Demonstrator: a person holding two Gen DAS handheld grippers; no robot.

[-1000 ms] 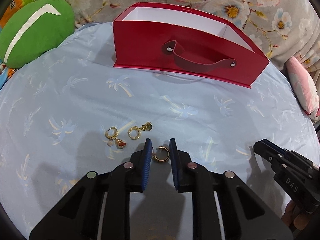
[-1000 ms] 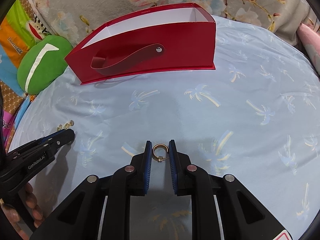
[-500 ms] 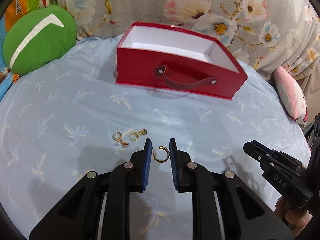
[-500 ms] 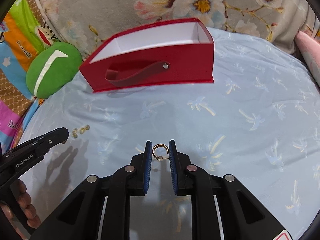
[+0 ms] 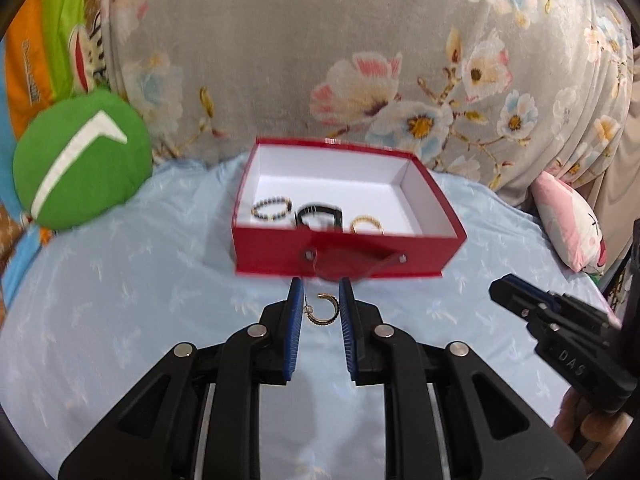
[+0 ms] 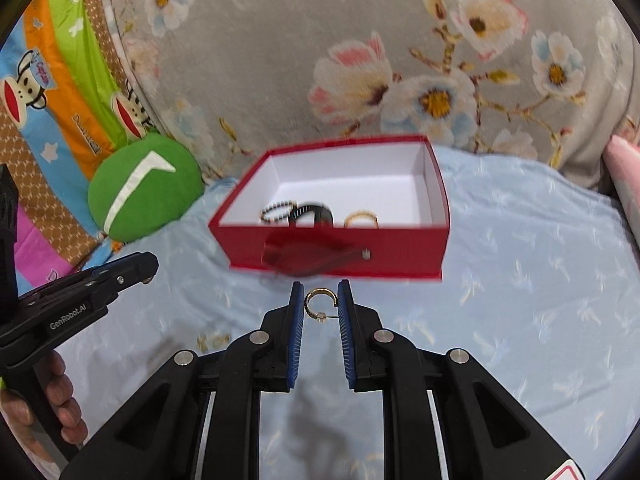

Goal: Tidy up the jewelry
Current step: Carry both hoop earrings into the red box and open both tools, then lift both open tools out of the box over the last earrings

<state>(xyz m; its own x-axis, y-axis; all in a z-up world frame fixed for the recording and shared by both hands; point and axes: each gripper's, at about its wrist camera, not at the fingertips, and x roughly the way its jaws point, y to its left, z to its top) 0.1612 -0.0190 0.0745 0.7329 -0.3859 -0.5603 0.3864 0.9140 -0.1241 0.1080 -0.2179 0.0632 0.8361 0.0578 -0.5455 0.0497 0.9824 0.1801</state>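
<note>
While ribbed blue jaws pinch | left gripper [image 5: 319,308]: C-shaped gold hoop [image 5: 323,311] | right gripper [image 6: 321,307]: gold hoop earring [image 6: 318,302]

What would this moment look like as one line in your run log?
left gripper: shut on hoop earring | right gripper: shut on hoop earring | both above cloth, short of red box | box: three pieces inside

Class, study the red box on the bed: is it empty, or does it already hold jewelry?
Not empty. The red box is open-topped, and on its white floor lie a beaded bracelet, a black band and a gold ring.
</note>
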